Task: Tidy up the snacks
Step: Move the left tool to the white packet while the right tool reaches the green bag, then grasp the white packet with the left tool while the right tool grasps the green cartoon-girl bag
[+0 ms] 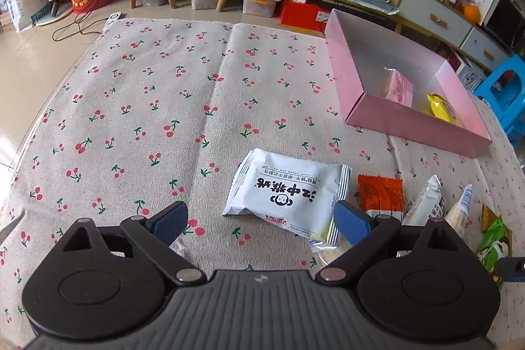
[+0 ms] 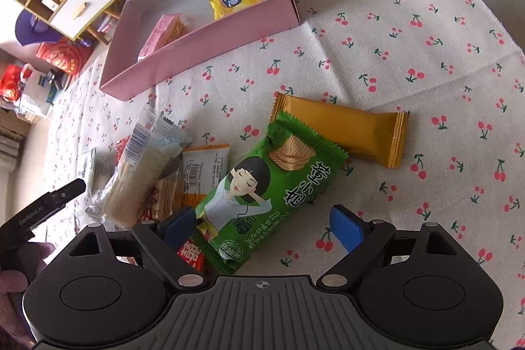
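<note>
Starting at the left, our left gripper (image 1: 261, 223) stands wide, nothing pressed between its pads, above the cherry-print tablecloth (image 1: 137, 107). The white packet (image 1: 285, 189) lies just ahead of it and a little toward its right finger, flat on the cloth near the front edge, its long axis roughly crosswise to the fingers.

Further right sits the heap of loose snacks, then the green packet (image 2: 262, 186), which lies between the wide-set fingers of our right gripper (image 2: 262, 225); its long axis slants from near-left to far-right, and the left pad appears to touch its edge without a grip. The gold packet (image 2: 344, 128) rests beyond it, partly under its far end.

The pink box (image 2: 203, 45), toward the far edge, already holds two snacks. We judge each hand nearest its own packet.
</note>
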{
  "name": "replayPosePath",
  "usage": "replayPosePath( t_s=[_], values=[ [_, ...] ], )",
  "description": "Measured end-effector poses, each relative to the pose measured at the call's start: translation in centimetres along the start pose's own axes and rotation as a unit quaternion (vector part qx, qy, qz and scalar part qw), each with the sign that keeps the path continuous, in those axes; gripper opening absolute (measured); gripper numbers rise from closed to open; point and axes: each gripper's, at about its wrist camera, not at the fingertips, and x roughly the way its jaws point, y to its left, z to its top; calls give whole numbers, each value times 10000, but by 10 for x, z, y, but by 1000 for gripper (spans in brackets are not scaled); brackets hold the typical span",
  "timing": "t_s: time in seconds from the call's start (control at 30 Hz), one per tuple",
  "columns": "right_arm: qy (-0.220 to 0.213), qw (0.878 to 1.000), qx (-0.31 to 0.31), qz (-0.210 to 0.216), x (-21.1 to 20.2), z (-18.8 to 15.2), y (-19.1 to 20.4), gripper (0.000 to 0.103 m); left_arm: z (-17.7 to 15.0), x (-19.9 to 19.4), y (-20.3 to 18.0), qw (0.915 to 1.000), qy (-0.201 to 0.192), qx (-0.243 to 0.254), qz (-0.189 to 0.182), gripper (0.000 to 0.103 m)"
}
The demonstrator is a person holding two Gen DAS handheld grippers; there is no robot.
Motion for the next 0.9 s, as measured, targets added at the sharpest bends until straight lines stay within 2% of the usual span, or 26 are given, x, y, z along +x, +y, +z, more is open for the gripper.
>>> replayPosePath(
  t_s=[0.07, 0.17, 0.23, 0.37, 0.47, 0.53, 0.7, 0.83, 0.9],
  values=[
    [-22, 10000, 67, -35, 2, 1, 1, 90, 2, 5, 3, 9997, 36, -220, 90, 86],
    [-54, 9999, 143, -65, 6, 1, 3, 90, 3, 10, 12, 9958, 153, -898, -49, 85],
    [-45, 9998, 160, -108, 9, 0, 5, 90, 3, 8, 13, 9932, 112, -1161, -23, 84],
    [-54, 9998, 120, -176, 13, -2, 10, 88, 6, 9, 10, 9920, 56, -1258, 5, 79],
    [-111, 9996, -31, -271, 14, -4, 14, 86, 8, 11, 5, 9920, 10, -1259, -16, 70],
    [-127, 9994, -93, -300, 15, -4, 15, 85, 9, 12, 3, 9926, 7, -1213, -48, 60],
    [-189, 9993, -133, -291, 13, -4, 15, 73, 10, 12, 1, 9927, 27, -1200, -84, 51],
    [-215, 9994, -97, -246, 10, -3, 13, 66, 10, 7, 7, 9891, -17, -1442, -295, 34],
    [-238, 9994, -102, -234, 8, -3, 12, 61, 11, 5, 10, 9875, -63, -1528, -387, 28]
  ],
)
